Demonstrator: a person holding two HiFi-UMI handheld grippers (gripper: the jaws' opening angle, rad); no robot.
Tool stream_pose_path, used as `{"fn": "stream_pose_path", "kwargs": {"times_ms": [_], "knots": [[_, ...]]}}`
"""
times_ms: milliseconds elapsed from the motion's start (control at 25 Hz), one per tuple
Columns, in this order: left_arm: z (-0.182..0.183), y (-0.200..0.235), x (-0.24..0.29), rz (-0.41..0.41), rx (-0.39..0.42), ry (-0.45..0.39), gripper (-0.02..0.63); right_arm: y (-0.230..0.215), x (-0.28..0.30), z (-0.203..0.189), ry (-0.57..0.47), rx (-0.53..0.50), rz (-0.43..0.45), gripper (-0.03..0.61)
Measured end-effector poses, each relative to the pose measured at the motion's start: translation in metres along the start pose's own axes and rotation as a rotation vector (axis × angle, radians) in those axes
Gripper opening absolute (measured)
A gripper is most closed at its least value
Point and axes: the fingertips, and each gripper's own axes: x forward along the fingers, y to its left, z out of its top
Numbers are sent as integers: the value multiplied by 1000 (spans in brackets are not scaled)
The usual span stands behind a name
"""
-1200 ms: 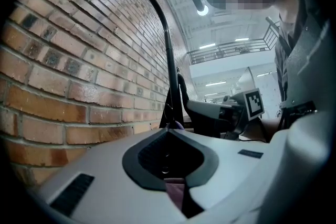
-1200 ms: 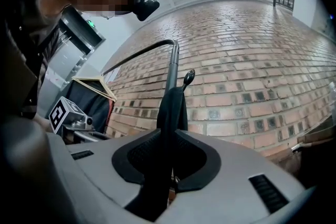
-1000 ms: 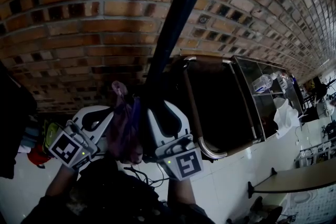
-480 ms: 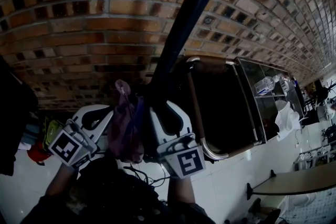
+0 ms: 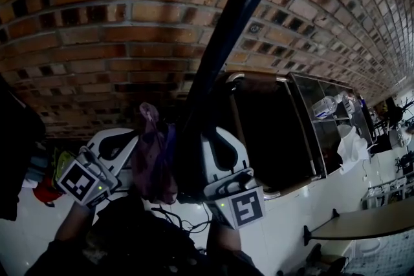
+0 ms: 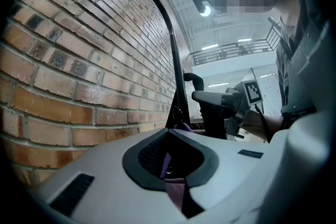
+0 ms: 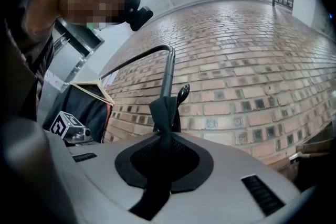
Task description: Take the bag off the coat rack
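A purple bag (image 5: 155, 155) hangs against the black coat rack pole (image 5: 223, 61), in front of a brick wall. My left gripper (image 5: 132, 152) is at the bag's left side. In the left gripper view that gripper (image 6: 173, 165) is shut on a fold of the purple bag (image 6: 176, 189). My right gripper (image 5: 207, 155) is on the pole's right side. In the right gripper view a black strap (image 7: 165, 113) runs from a rack hook (image 7: 181, 94) down between the jaws of the right gripper (image 7: 163, 160). Those jaws are closing and pinch the strap.
A dark cabinet with a metal frame (image 5: 272, 132) stands right of the rack, with a bottle (image 5: 323, 102) on the shelf beside it. Dark clothes (image 5: 16, 152) hang at the left, one on a wooden hanger (image 7: 89, 86). A table edge (image 5: 362, 223) shows lower right.
My right gripper has shifted a little right and lower, beside the pole. The left gripper and the purple bag have hardly moved.
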Motion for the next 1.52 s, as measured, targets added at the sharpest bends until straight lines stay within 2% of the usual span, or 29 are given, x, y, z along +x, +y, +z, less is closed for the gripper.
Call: {"fn": "stream_pose_path", "kwargs": {"times_ms": [360,600,800,960,1120,1360,1520], "knots": [[27,20,14,-15,31,-41,18,-15,12,31,-47,17,-39,48],[38,37,27,-25,46,-62,18,-27,21,57,-125,32,-31,48],[49,50,42,-51,54,-79,18,-29,31,64,-104,-1,-17,49],[54,56,54,-73,50,-86,18,-29,30,66,-83,21,-5,48],[57,57,64,-98,47,-94,18,-31,26,79,-128,65,-15,48],[62,64,70,-117,54,-107,18,-33,32,94,-155,3,-17,48],[67,70,72,-122,59,-110,18,-35,39,103,-163,9,-9,48]]}}
